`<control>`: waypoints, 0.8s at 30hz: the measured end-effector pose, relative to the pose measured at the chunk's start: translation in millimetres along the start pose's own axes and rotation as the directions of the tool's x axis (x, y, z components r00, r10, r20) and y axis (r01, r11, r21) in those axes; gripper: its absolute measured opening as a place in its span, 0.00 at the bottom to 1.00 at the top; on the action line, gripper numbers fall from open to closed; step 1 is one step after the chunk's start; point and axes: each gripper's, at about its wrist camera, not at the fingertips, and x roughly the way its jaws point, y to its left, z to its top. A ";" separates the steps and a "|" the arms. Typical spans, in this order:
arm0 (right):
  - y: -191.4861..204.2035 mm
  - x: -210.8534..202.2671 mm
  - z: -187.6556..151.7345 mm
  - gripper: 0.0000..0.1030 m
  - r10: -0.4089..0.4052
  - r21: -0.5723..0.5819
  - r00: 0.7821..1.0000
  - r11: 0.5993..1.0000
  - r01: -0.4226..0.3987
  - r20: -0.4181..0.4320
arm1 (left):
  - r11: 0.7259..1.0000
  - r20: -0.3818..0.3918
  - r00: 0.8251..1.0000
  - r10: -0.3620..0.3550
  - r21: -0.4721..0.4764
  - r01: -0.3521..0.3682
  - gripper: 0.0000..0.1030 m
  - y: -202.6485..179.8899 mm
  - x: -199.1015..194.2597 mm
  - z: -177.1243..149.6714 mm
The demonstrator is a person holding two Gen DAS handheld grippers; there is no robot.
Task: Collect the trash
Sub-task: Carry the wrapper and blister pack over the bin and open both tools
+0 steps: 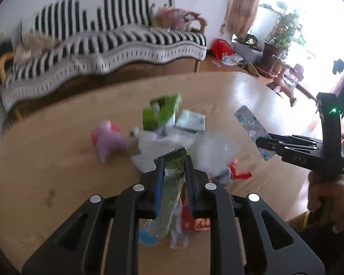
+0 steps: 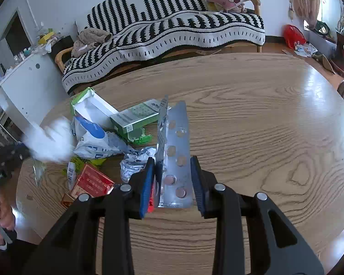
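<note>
My left gripper point(image 1: 173, 162) is shut on a green foil wrapper point(image 1: 172, 183), held above the wooden table point(image 1: 57, 160). My right gripper point(image 2: 173, 160) is shut on a silver pill blister pack point(image 2: 177, 151); the same pack point(image 1: 252, 128) shows in the left wrist view, lifted above the table. A trash pile lies on the table: a green carton point(image 1: 162, 112), a pink wrapper point(image 1: 107, 139), clear plastic point(image 1: 208, 153), a green-white box point(image 2: 135, 116), a white-blue bag point(image 2: 94, 139) and a red box point(image 2: 91, 181).
A sofa with a black-and-white striped cover point(image 2: 172, 29) stands behind the table. A white cabinet point(image 2: 27, 82) is at the left. Potted plants point(image 1: 279, 36) and a red bag point(image 1: 221, 48) sit on the floor near the bright window.
</note>
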 end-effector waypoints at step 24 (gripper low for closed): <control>-126.2 -230.9 -99.0 0.31 -0.239 0.128 0.954 0.967 0.218 0.181 | 0.966 0.050 0.972 -0.227 0.140 0.219 0.17 -180.4 -40.6 19.8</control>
